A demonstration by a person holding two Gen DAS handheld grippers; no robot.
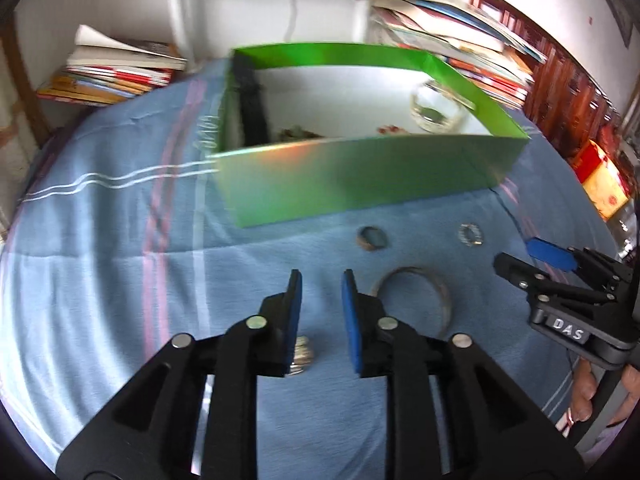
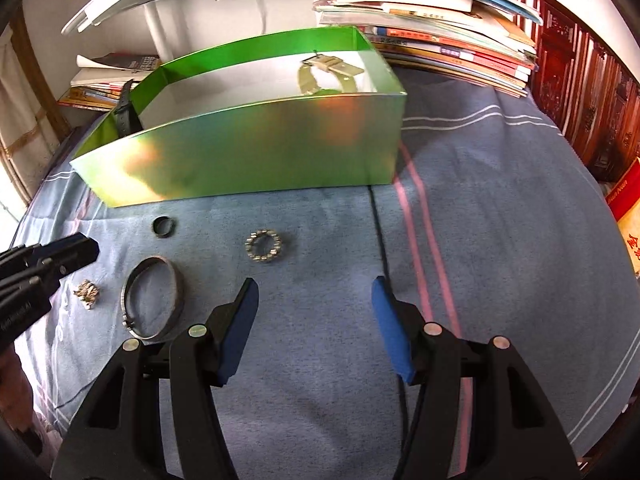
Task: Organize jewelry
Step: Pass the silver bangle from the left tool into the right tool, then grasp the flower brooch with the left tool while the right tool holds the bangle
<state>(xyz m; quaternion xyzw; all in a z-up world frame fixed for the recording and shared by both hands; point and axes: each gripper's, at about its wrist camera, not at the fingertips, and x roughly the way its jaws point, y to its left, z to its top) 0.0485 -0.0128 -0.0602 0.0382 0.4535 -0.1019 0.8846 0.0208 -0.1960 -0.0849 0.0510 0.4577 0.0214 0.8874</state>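
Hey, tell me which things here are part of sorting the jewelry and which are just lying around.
Part of the job:
green box
dark ring
beaded ring
silver bangle
small silver cluster
watch in the box

Just lying around:
book stacks
blue striped cloth

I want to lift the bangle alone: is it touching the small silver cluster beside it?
Apart. The right wrist view shows bare blue cloth between the bangle and the silver cluster.

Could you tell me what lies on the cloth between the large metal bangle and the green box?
In the right wrist view, a small dark ring lies between the bangle and the green box.
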